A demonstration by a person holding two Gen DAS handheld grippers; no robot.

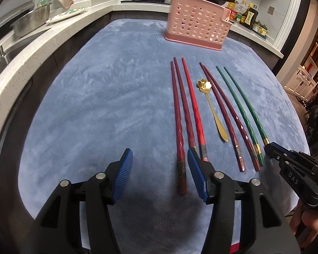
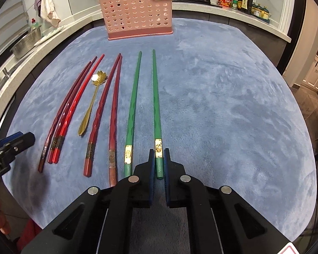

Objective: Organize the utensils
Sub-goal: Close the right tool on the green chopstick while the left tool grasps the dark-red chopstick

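Blue-grey plush cloth (image 2: 222,105) carries the lot, with a pale pink holder (image 2: 137,12) dotted in round holes at twelve o'clock. Two green chopsticks (image 2: 133,105) wear gold bands, a gold flower-bowled spoon (image 2: 91,103) gleams toward ten o'clock, dark red chopsticks (image 2: 114,110) beside it, one bright red chopstick (image 1: 194,108) among them.

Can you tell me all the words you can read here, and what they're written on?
"DAS": white letters on the black body of the right gripper, seen from the left wrist view.
"...obot.AI", start cut off: on the left gripper, seen from the right wrist view.
Bottle labels on the counter: too small to read.
Gold bands on the green chopsticks: patterned, unreadable.
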